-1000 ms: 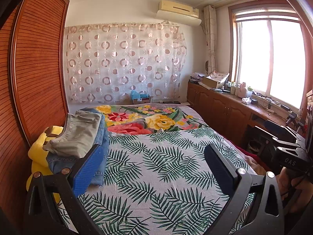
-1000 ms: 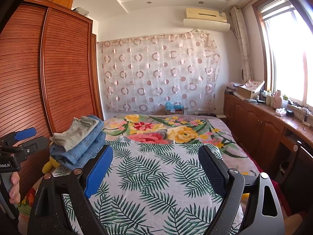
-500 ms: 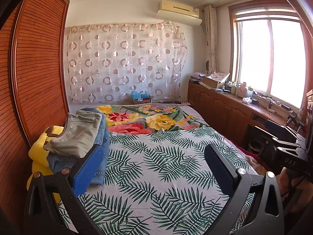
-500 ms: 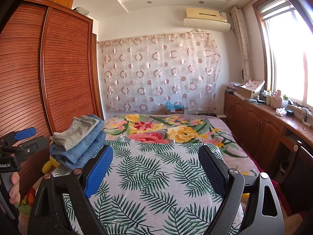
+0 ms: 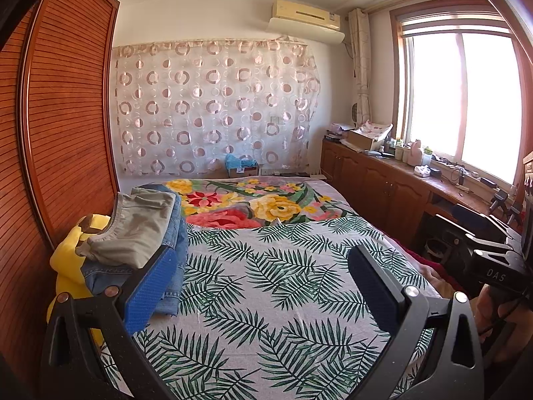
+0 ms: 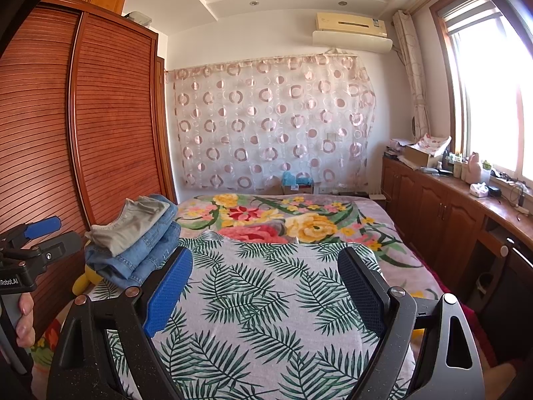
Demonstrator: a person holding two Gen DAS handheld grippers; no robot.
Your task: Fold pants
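Observation:
A stack of folded pants [image 5: 140,233] [image 6: 136,236] lies on the bed's left side: a khaki pair on top, blue jeans under it. My left gripper [image 5: 263,263] hovers open above the leaf-print sheet [image 5: 266,286], its left pad just in front of the stack, nothing between its fingers. My right gripper [image 6: 266,266] is open too, held over the sheet [image 6: 260,300] to the right of the stack and apart from it. Each gripper shows at the other view's edge, held by a hand.
A yellow plush toy [image 5: 70,266] sits under the stack by the slatted wardrobe doors [image 5: 66,133] on the left. A floral blanket [image 5: 253,203] covers the bed's far half. Wooden cabinets [image 5: 383,186] with clutter line the right wall under the window.

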